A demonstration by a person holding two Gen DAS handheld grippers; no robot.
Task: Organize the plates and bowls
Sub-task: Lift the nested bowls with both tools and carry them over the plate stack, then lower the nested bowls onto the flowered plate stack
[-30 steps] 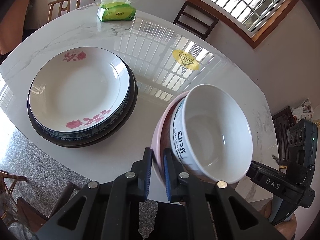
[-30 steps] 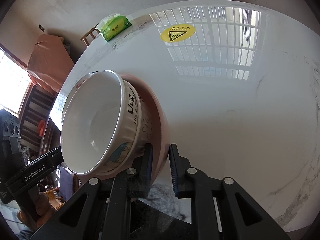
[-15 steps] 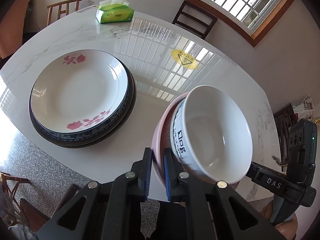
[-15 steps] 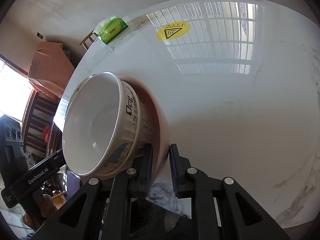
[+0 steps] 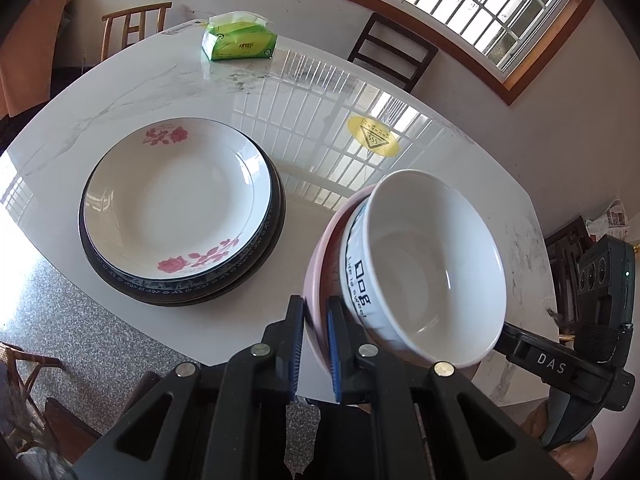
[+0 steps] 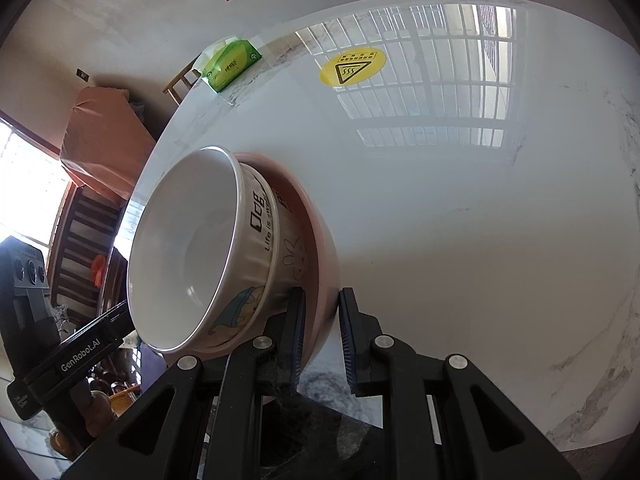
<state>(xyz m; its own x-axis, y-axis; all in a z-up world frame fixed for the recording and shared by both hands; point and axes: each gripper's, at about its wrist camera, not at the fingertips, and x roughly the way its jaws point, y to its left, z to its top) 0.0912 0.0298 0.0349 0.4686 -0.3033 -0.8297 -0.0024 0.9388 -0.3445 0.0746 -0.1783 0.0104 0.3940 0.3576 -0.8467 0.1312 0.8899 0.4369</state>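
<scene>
A white bowl [image 5: 432, 264] with black lettering sits nested in a pink bowl [image 5: 320, 264]. My left gripper [image 5: 316, 308] is shut on the pink bowl's rim, one pad inside and one outside. On the opposite side my right gripper [image 6: 322, 308] is shut on the same pink bowl [image 6: 320, 240], with the white bowl [image 6: 188, 248] leaning toward the camera. The pair is held tilted over the table's near edge. Left of the bowls a white rose-patterned plate [image 5: 176, 200] tops a stack of dark plates [image 5: 272, 248].
The white marble table [image 5: 180, 92] carries a green tissue pack [image 5: 240, 42] at its far side and a yellow warning sticker [image 5: 373, 136]. A dark chair [image 5: 394, 52] and a wooden chair [image 5: 132, 24] stand behind it. Bare tabletop [image 6: 440, 220] stretches right of the bowls.
</scene>
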